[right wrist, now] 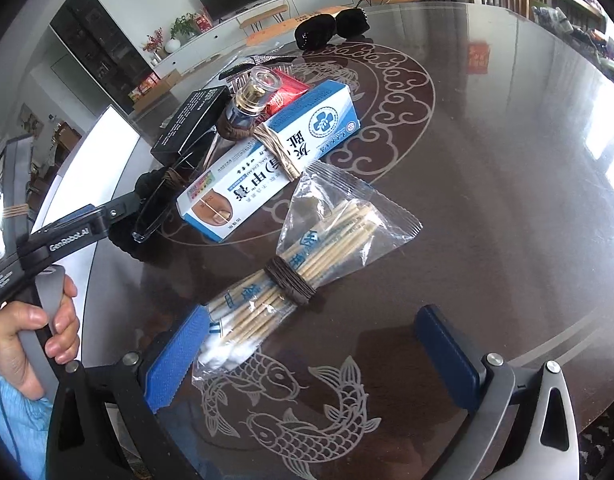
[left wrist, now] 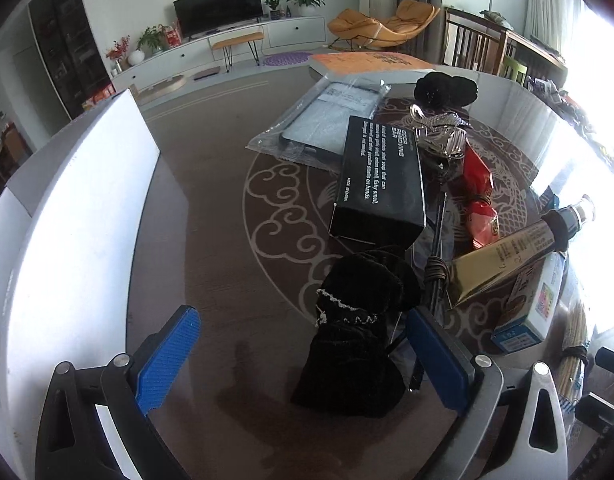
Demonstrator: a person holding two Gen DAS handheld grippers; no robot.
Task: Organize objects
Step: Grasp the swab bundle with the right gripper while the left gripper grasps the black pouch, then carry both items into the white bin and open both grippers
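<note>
Cotton swabs (right wrist: 263,304) in a clear bag, bound with brown cord, lie on our bench (right wrist: 507,200) between the spread, empty fingers of our right gripper (right wrist: 319,356). Just behind sits a blue-and-white box (right wrist: 267,160). Our left gripper (left wrist: 303,360), also released, straddles a black velvet pouch (left wrist: 359,340); beyond it, a black box (left wrist: 381,184) reads "ODOR REMOVING BAR".

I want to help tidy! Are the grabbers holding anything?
No. Both the left gripper and right gripper are open, jaws wide, gripping nothing.
</note>
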